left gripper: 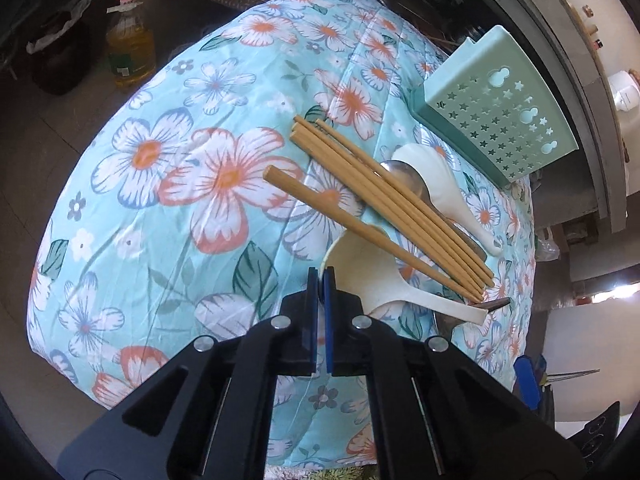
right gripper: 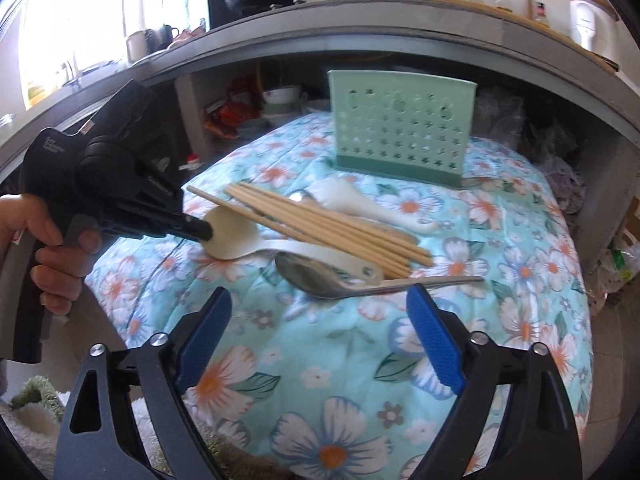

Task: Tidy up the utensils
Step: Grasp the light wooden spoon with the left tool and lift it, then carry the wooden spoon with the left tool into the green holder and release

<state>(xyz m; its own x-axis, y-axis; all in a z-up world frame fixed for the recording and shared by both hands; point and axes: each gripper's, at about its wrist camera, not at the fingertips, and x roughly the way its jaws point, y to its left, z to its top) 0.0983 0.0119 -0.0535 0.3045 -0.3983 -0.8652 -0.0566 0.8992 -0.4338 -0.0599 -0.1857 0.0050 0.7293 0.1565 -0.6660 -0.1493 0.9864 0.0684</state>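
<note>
My left gripper (left gripper: 321, 276) is shut on the bowl rim of a cream plastic rice spoon (left gripper: 362, 276), also seen in the right wrist view (right gripper: 236, 238) with the left gripper (right gripper: 202, 230) clamped on it. Several wooden chopsticks (left gripper: 384, 196) (right gripper: 320, 226) lie across the spoon. A white ceramic spoon (left gripper: 434, 188) (right gripper: 360, 202) and a metal spoon (right gripper: 320, 278) lie beside them. A green perforated utensil holder (left gripper: 496, 120) (right gripper: 400, 128) stands behind the pile. My right gripper (right gripper: 320, 348) is open and empty, in front of the metal spoon.
A floral cloth (left gripper: 160, 200) (right gripper: 320, 400) covers the table. An oil bottle (left gripper: 130, 48) stands on the floor beyond it. A grey counter shelf (right gripper: 360, 36) with pots runs behind the holder. A green rug (right gripper: 36, 400) lies at the lower left.
</note>
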